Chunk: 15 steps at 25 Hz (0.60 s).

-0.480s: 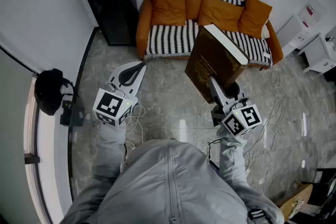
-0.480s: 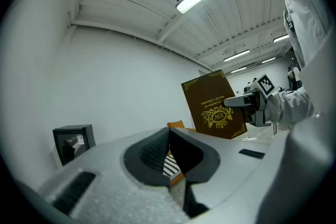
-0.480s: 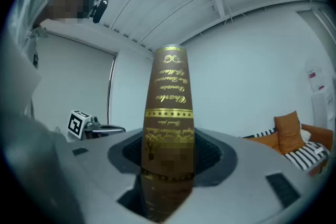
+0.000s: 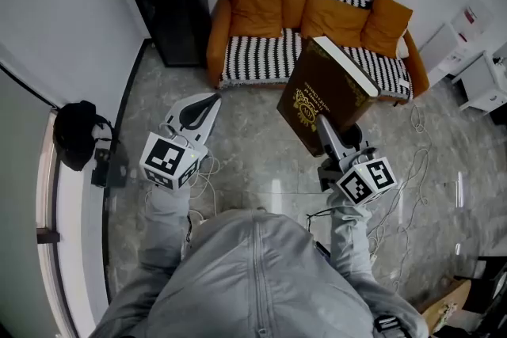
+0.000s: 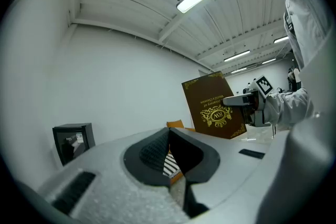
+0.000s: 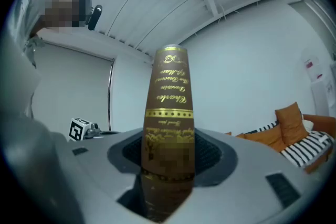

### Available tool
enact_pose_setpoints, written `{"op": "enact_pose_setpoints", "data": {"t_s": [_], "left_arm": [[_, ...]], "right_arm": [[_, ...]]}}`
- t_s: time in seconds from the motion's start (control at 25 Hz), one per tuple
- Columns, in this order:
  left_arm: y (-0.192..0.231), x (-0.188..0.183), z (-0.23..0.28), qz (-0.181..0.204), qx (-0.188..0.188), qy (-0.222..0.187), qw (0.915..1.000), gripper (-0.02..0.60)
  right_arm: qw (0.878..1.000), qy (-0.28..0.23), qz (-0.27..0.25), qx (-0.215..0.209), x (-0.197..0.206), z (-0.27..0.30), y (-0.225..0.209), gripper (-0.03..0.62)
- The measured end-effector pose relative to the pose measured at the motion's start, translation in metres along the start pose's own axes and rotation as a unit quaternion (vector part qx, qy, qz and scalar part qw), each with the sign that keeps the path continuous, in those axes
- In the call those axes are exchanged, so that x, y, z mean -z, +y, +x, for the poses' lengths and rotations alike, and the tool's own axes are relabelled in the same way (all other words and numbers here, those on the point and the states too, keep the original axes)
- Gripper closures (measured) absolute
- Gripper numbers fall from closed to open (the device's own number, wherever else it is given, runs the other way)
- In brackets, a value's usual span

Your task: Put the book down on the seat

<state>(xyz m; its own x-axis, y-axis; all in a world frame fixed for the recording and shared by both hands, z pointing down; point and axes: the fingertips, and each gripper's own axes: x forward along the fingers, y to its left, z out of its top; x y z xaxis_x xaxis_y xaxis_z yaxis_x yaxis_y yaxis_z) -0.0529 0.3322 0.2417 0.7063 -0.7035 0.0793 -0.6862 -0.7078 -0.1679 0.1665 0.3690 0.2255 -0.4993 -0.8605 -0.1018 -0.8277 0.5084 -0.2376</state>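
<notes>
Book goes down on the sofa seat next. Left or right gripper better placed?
Right. The right gripper is clamped on the book at its spine, holding it upright with the sofa seat ahead. The left gripper is shut with nothing in it, off to the side.

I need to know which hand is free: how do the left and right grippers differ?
The right gripper is shut on the brown book; the left gripper holds nothing, jaw tips together. The right gripper is before the middle of the sofa, the left gripper before its left end. Both point toward the sofa.
</notes>
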Motion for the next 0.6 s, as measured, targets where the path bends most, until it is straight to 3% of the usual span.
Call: {"op": "enact_pose_setpoints", "data": {"t_s": [0.6], "left_arm": [[-0.02,0.013,0.013,-0.002,-0.051,0.024,0.9984,0.555]], "right_arm": [[1.0,0.001,0.011,-0.015,0.003,-0.025,-0.031,0.358]]}}
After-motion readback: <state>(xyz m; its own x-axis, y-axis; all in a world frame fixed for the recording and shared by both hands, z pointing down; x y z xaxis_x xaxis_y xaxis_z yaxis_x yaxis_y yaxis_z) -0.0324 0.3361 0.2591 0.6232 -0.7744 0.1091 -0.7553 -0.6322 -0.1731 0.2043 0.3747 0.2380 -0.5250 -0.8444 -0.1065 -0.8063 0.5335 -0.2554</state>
